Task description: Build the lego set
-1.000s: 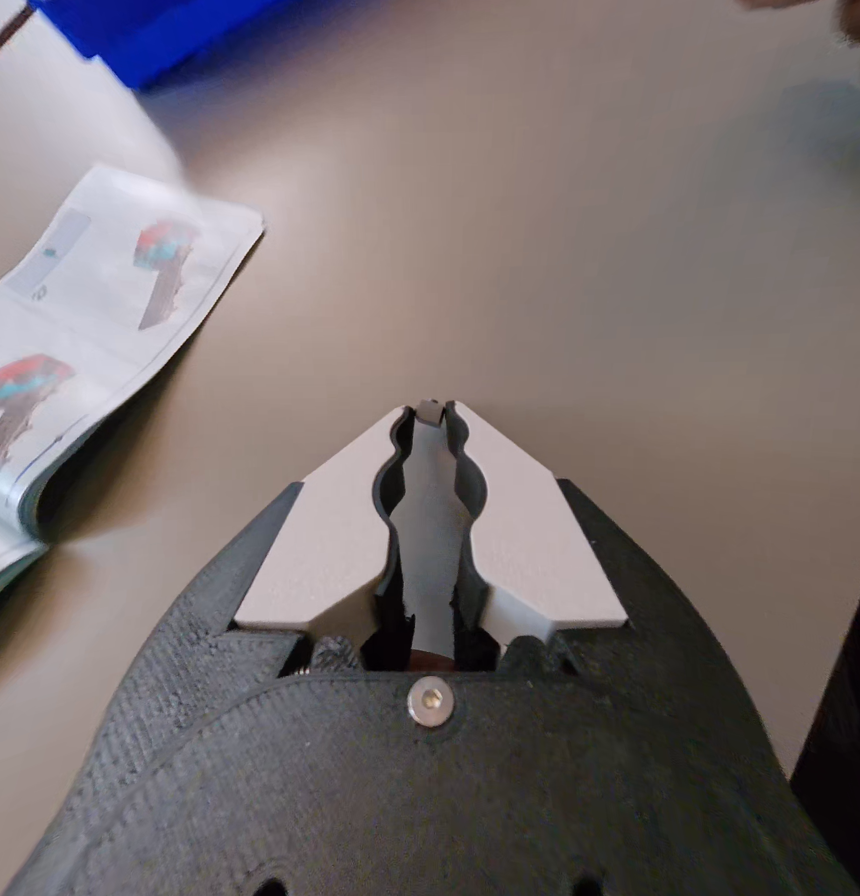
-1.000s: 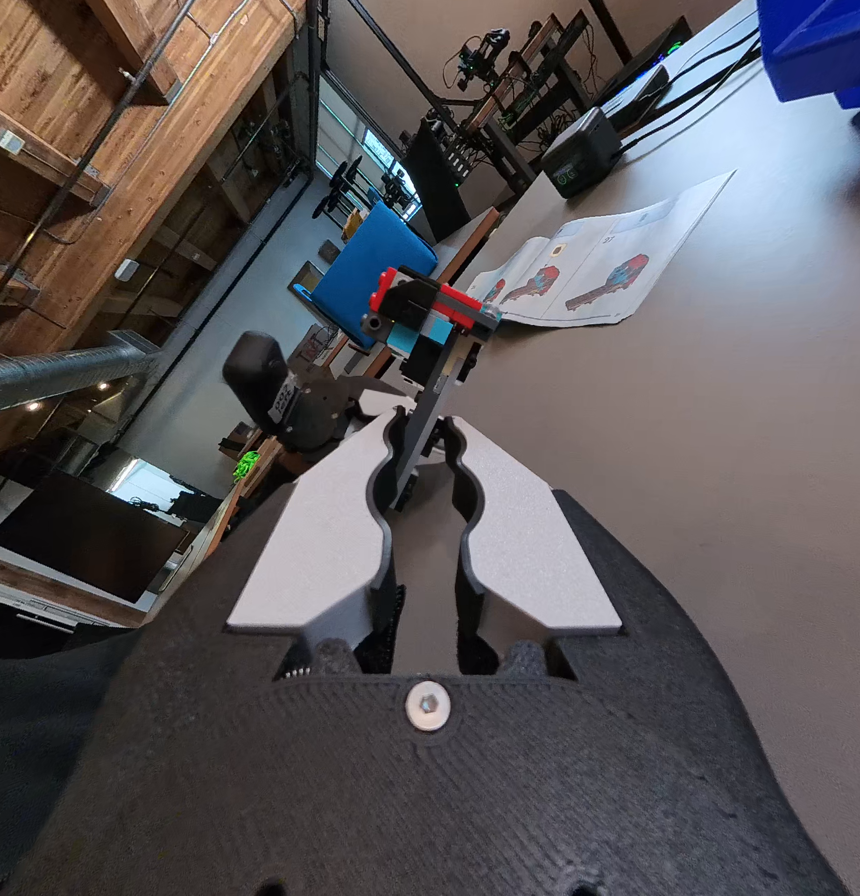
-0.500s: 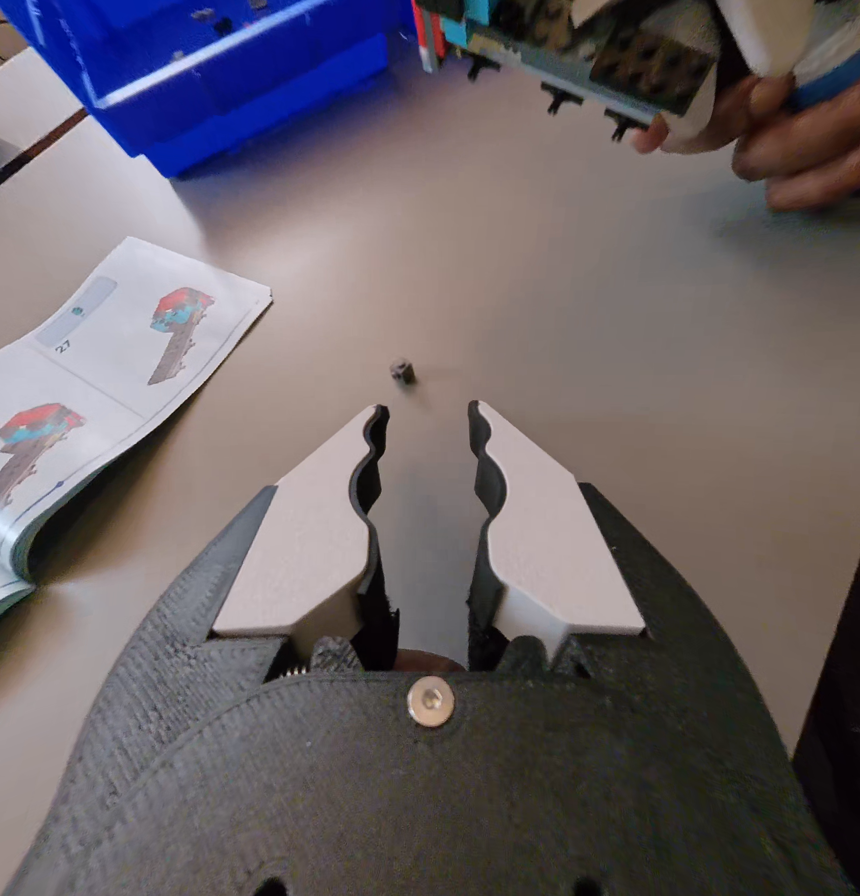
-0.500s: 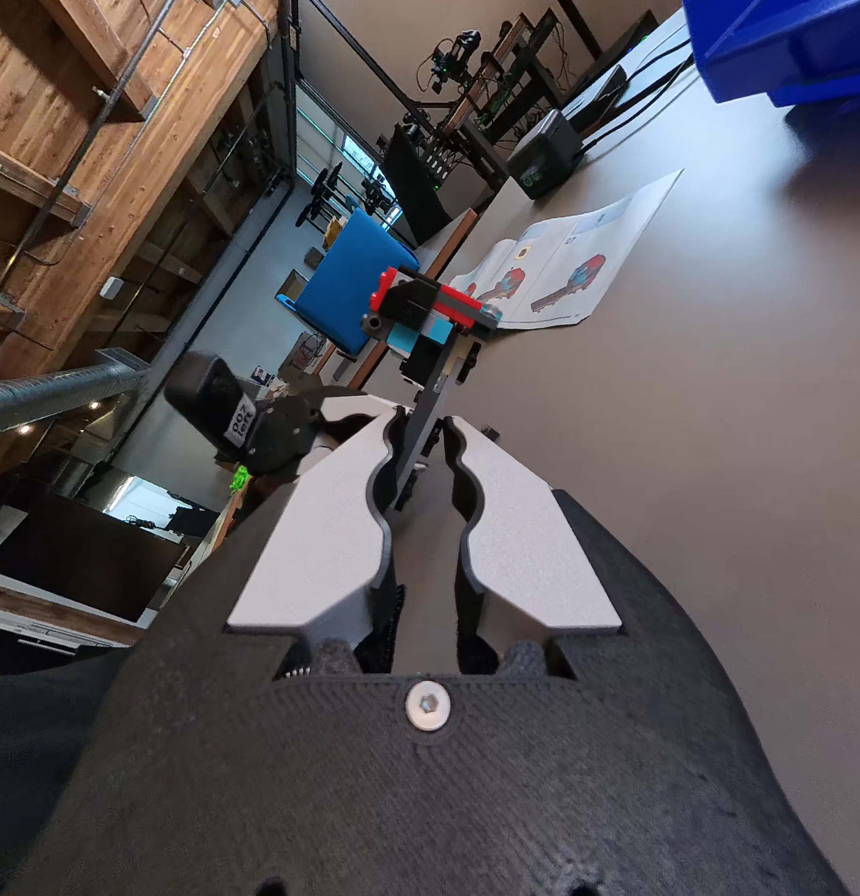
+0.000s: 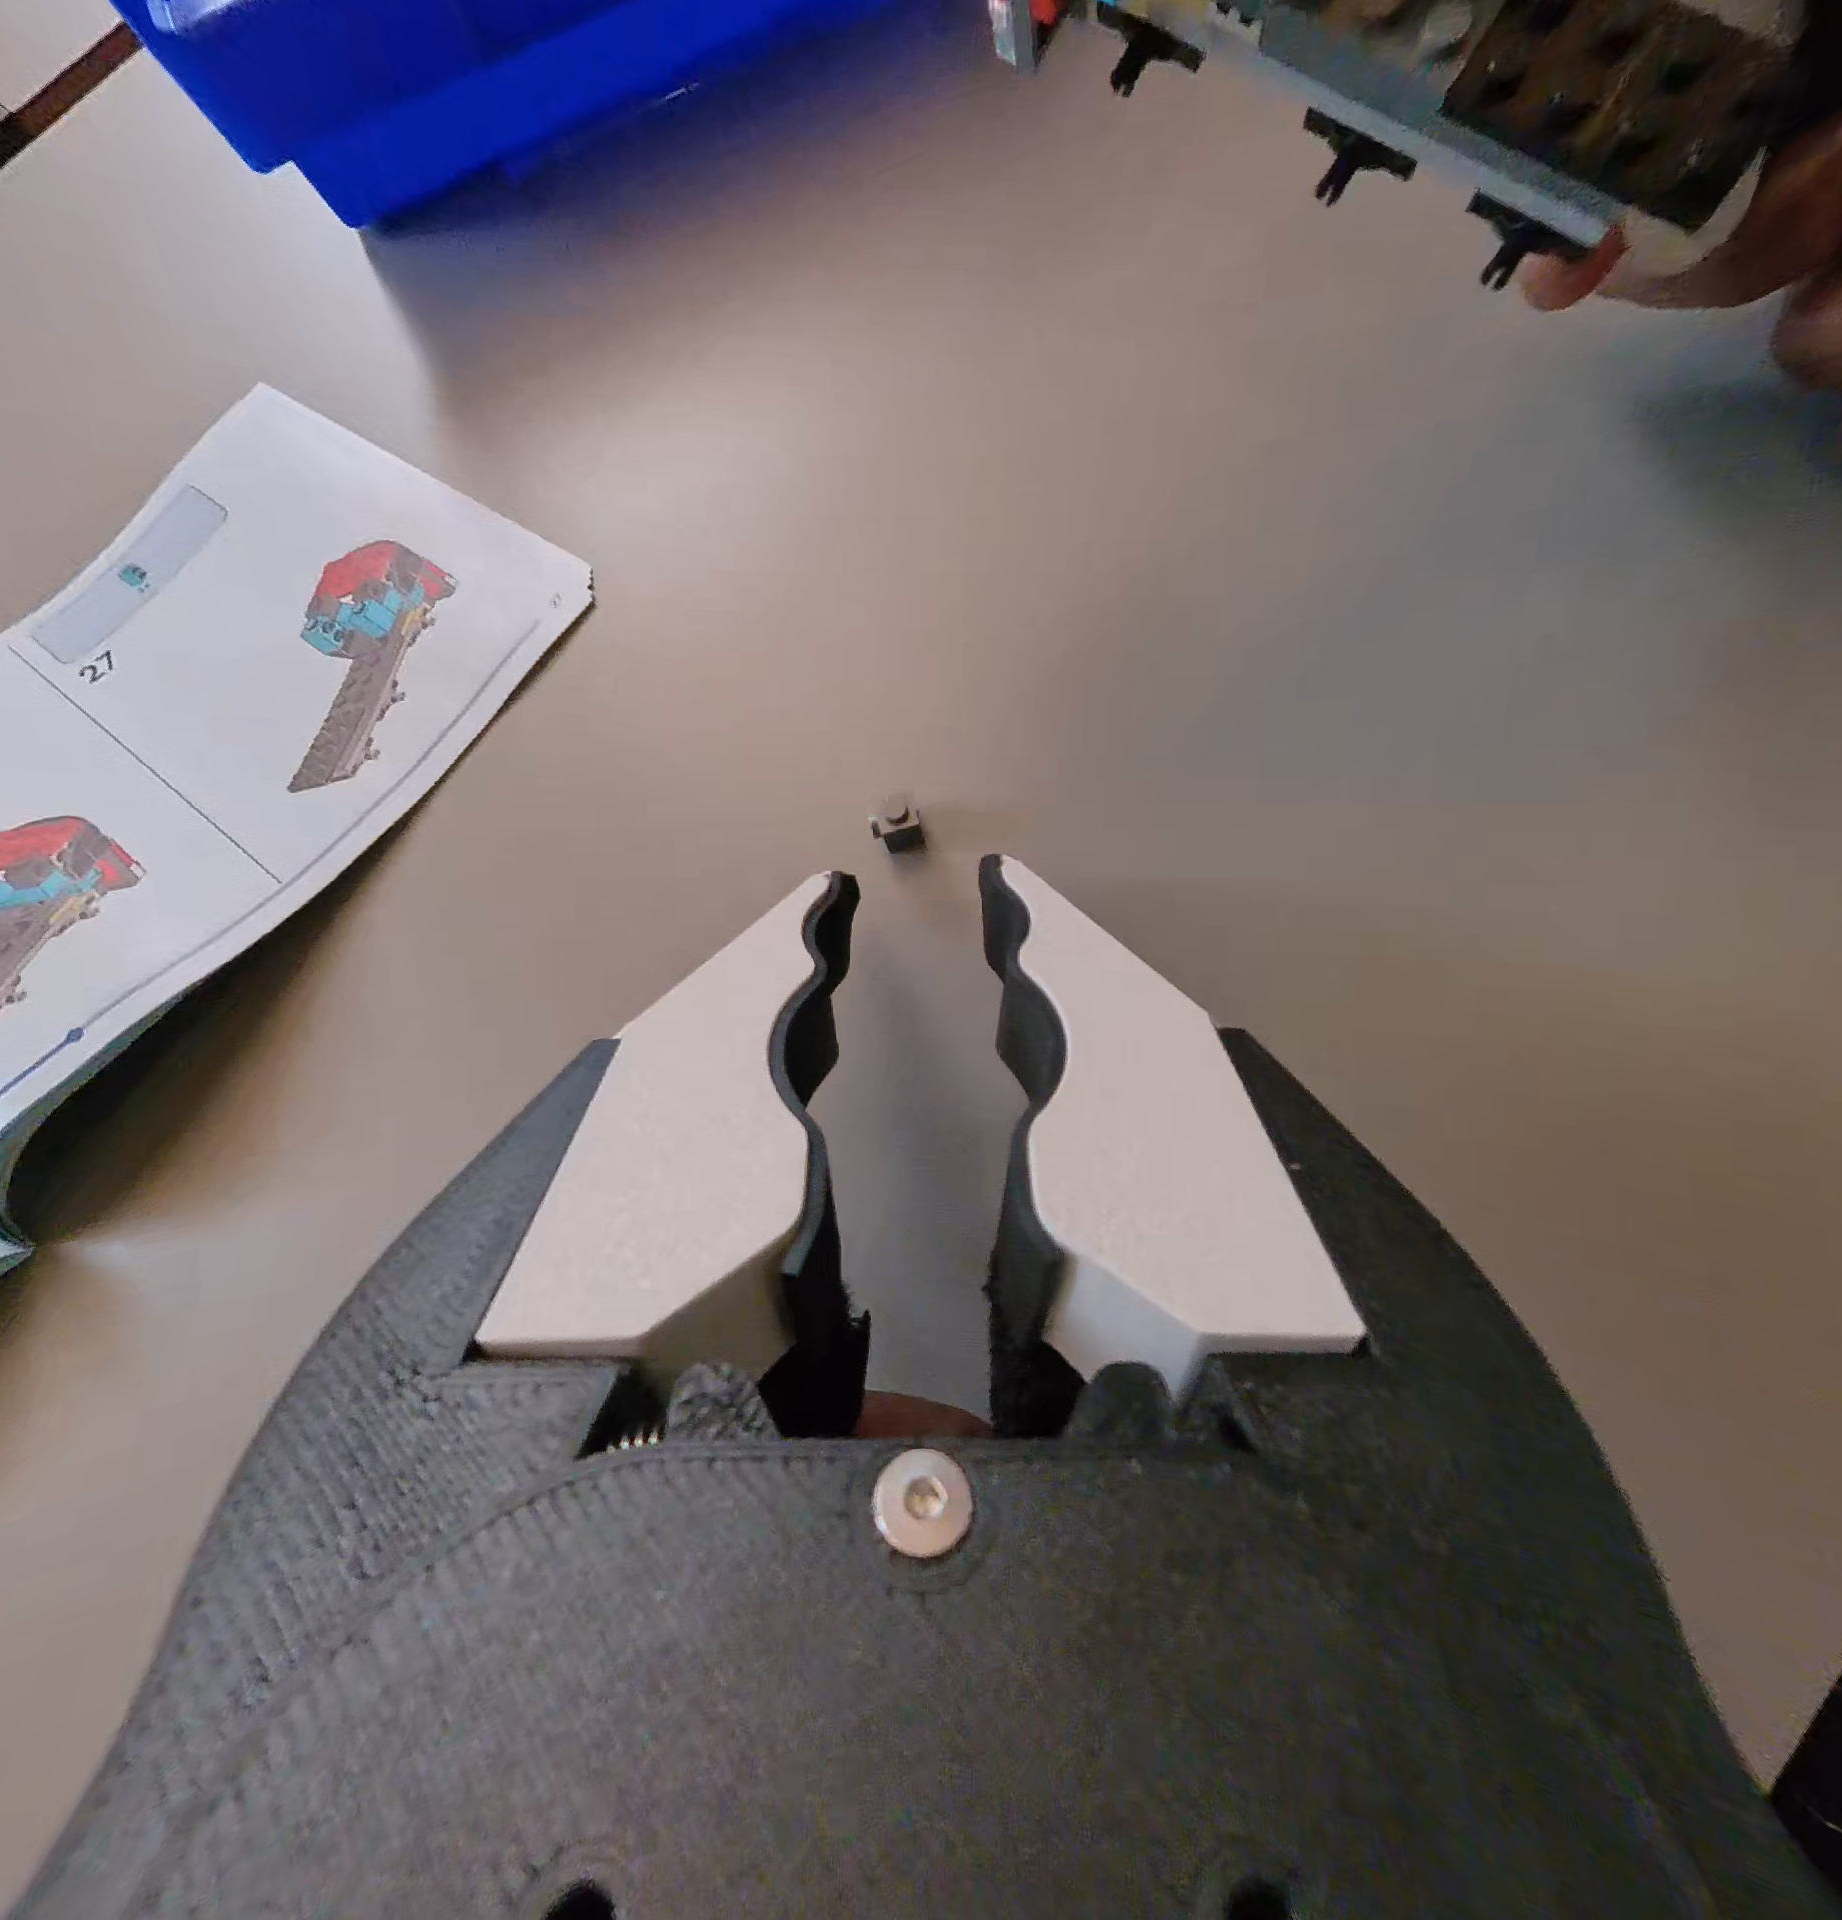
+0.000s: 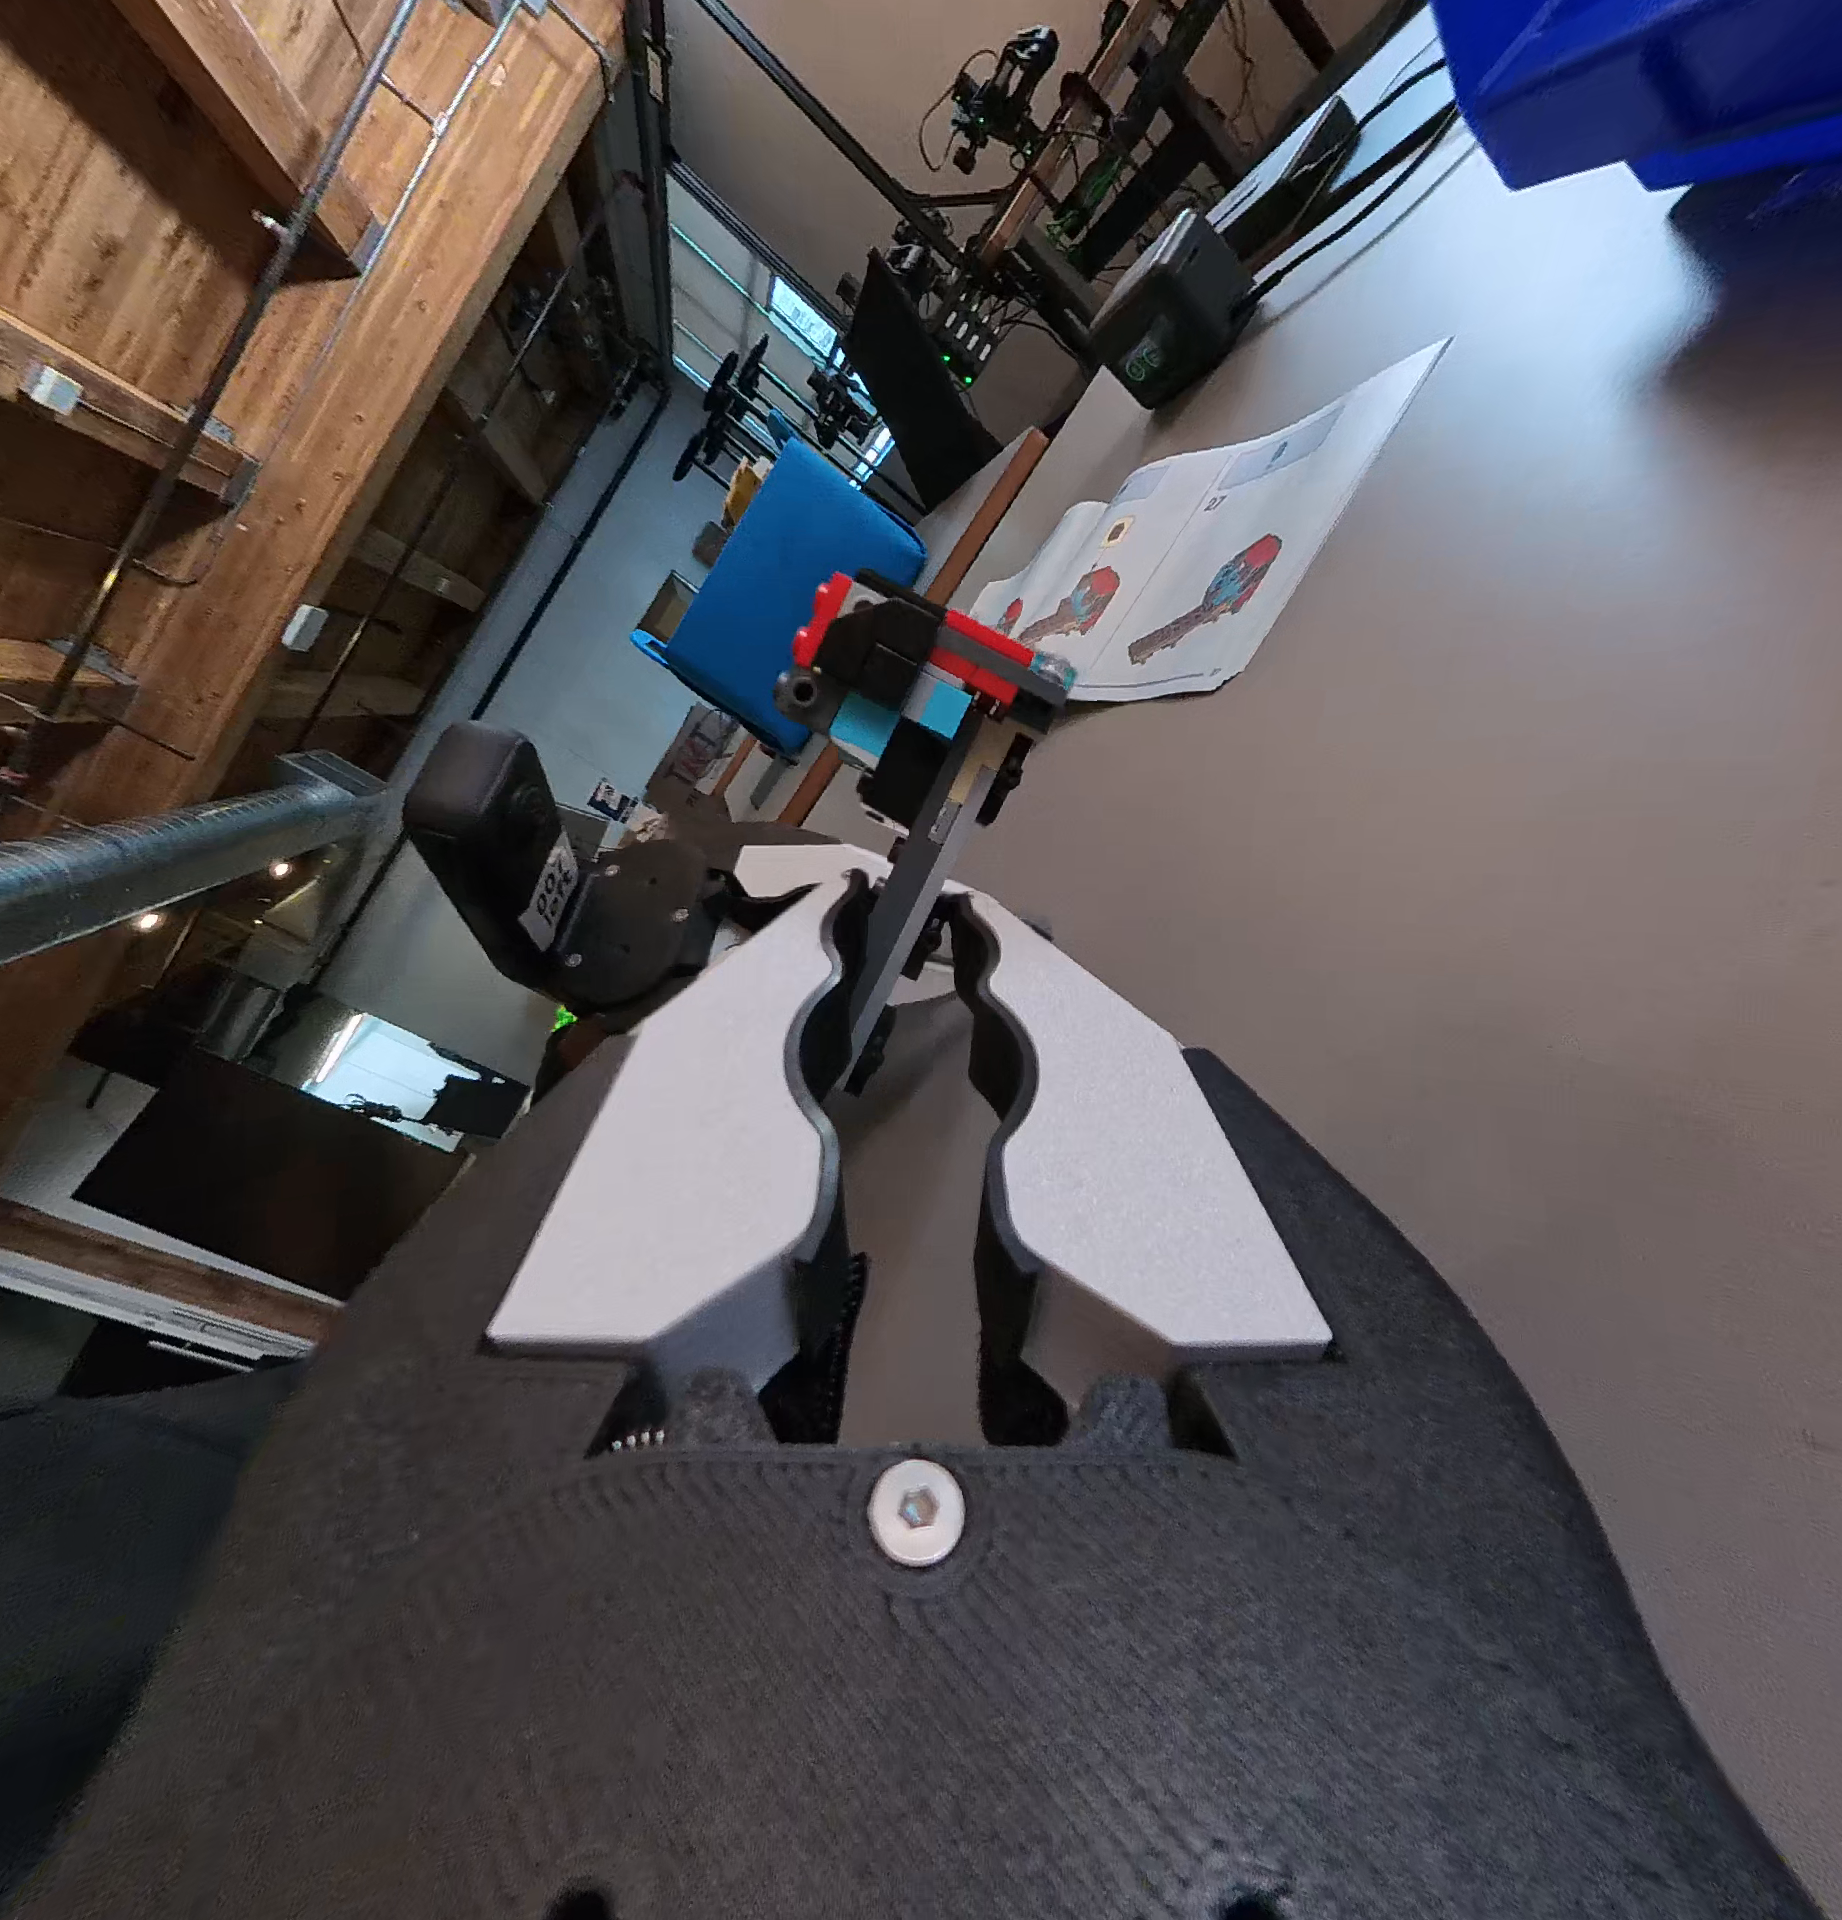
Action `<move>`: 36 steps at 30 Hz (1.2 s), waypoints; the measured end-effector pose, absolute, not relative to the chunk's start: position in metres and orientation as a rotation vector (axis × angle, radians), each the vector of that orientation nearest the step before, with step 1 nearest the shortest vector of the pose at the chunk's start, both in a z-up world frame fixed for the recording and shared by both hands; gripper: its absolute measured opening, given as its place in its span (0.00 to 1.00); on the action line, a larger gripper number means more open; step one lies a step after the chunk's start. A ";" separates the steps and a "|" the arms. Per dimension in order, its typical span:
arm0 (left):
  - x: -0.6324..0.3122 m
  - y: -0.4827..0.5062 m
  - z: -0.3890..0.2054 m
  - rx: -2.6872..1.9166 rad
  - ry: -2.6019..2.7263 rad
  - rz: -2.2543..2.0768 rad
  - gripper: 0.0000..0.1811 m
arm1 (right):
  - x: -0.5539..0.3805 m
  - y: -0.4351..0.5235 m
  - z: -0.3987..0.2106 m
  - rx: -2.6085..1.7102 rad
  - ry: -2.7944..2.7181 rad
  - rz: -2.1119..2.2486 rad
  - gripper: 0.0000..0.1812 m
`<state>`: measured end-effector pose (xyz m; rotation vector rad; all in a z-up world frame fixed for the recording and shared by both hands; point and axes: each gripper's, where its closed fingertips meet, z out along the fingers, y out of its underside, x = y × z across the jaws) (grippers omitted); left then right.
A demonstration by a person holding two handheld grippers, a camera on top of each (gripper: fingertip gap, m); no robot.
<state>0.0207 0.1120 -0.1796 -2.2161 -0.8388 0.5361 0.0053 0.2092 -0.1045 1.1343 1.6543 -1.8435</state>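
Right gripper (image 6: 901, 914): fingers clamp the model's (image 6: 922, 691) grey plate, long axis pointing away from the fingers, red-blue end farthest. Left gripper (image 5: 909, 878): fingers released, stud (image 5: 897, 831) just ahead on the surface (image 5: 1312, 727).

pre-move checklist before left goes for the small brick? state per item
1. Left gripper open: ok, jaws apart, nothing between them.
2. Small dark brick reachable: ok, stud up on the table, just past the fingertips, nothing beside it.
3. Brick centred in the gap: ok, roughly on the line between the tips.
4. Right gripper holds the model: ok, grey plate clamped between the fingers.
5. Model clear of left's path: ok, it sits far up at the right in the left wrist view.
6. Open spot on the model for the brick: cannot tell.
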 end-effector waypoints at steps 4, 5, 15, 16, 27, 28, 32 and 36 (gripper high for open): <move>0.022 0.117 -0.181 -2.232 -0.849 0.508 0.14 | 0.008 0.210 -0.103 1.114 1.638 -1.841 0.08; 0.022 0.120 -0.180 -2.227 -0.849 0.498 0.13 | 0.008 0.211 -0.103 1.113 1.633 -1.841 0.08; 0.026 0.127 -0.172 -2.227 -0.617 0.508 0.14 | 0.010 0.210 -0.102 1.099 1.628 -1.835 0.08; 0.023 0.126 -0.167 -2.202 -0.565 0.516 0.14 | 0.011 0.209 -0.102 1.096 1.624 -1.832 0.08; 0.007 0.114 -0.178 -2.259 -0.275 0.197 0.15 | 0.020 0.209 -0.095 1.101 1.346 -1.765 0.07; 0.007 0.114 -0.181 -2.279 -0.250 0.179 0.15 | 0.021 0.208 -0.095 1.101 1.345 -1.764 0.07; 0.000 0.113 -0.186 -2.347 -0.192 0.153 0.14 | 0.021 0.208 -0.095 1.102 1.348 -1.766 0.07; 0.001 0.119 -0.187 -2.365 -0.146 0.131 0.10 | 0.020 0.208 -0.095 1.102 1.352 -1.768 0.08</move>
